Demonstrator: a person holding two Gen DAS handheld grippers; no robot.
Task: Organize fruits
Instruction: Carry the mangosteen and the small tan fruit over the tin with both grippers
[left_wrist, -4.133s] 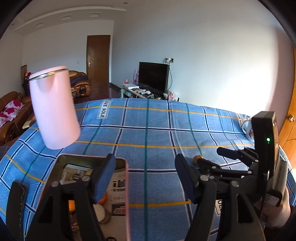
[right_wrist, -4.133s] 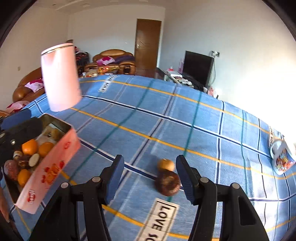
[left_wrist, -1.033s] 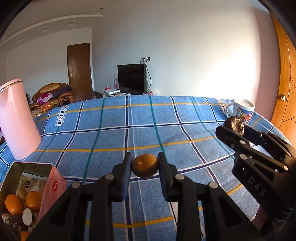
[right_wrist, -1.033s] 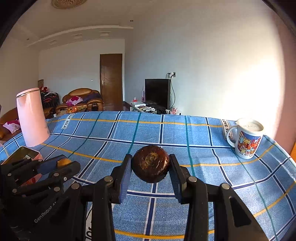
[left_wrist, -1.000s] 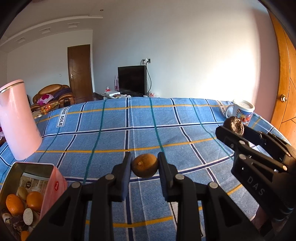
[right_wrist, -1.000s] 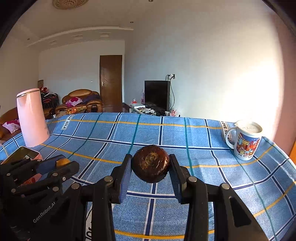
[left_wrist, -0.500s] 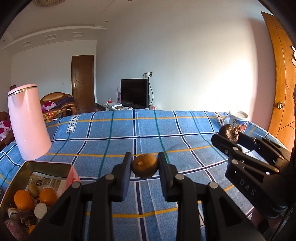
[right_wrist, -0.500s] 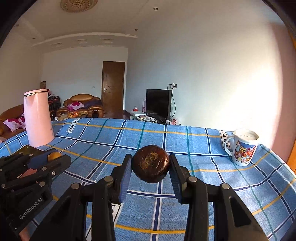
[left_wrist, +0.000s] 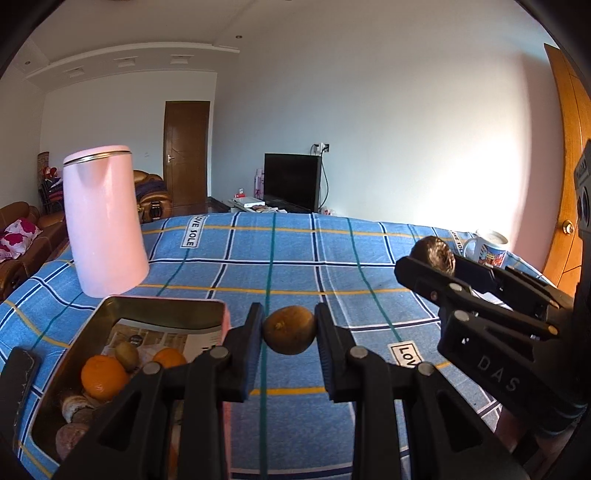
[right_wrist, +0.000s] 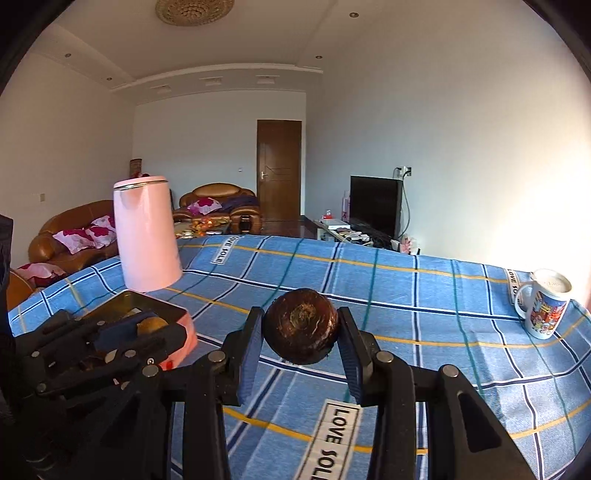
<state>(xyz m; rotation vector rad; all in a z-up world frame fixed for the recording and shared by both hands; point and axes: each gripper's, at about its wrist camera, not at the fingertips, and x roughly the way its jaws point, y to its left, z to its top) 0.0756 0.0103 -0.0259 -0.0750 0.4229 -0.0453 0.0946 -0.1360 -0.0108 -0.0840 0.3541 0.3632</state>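
Most of the sorting looks done. The tin at your left already holds several pieces: two oranges, a kiwi and some darker ones low in the corner that are hard to name. No loose fruit shows on the blue checked tabletop in either view. What remains, as far as I can judge, is the two pieces you are carrying.

Left gripper: fingers closed to the width of a small yellow-brown fruit, pinching it on both sides. It hangs above the tabletop, just right of the tin's near corner, not over the opening yet. In the right wrist view the same fruit peeks out beside the tin's pink wall.

Right gripper: fingers set a little wider, clamped on a round dark brown fruit, which sits square between the pads with its stem end facing the camera. It is held clear of the tabletop, well to the right of the tin.

- Both grips look centred; no tilt or slip visible.
- The pink kettle stands just behind the tin; mind it as you swing left.
- The mug sits at the far right edge, well apart from your path.

You'll likely drop the left piece first, since it is nearest the tin.
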